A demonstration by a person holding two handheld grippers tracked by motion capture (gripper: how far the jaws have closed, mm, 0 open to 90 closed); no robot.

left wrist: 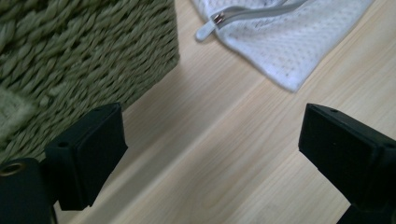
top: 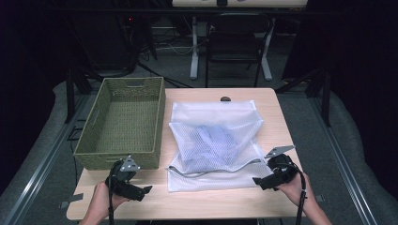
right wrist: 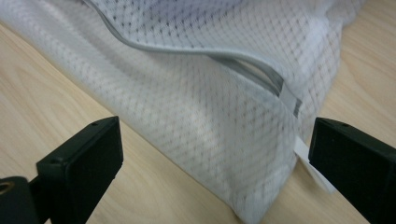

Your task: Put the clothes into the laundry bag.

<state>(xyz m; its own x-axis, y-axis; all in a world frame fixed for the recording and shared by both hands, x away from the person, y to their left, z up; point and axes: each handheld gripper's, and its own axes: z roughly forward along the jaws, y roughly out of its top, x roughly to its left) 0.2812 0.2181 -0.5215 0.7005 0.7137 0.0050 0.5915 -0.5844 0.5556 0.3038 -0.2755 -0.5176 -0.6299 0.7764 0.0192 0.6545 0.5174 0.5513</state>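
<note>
A white mesh laundry bag (top: 217, 143) is seen at the centre of the bench (top: 277, 117), right of a woven basket (top: 123, 123). The left gripper (top: 146, 190) at lower left and right gripper (top: 257, 180) at lower right are held with jaws wide, nothing gripped.

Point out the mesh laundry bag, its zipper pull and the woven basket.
mesh laundry bag (top: 213, 136), high view, middle of the white mesh.
zipper pull (left wrist: 217, 18), left gripper view, metal slider at the zip's end.
woven basket (top: 123, 158), high view, near wall.
</note>
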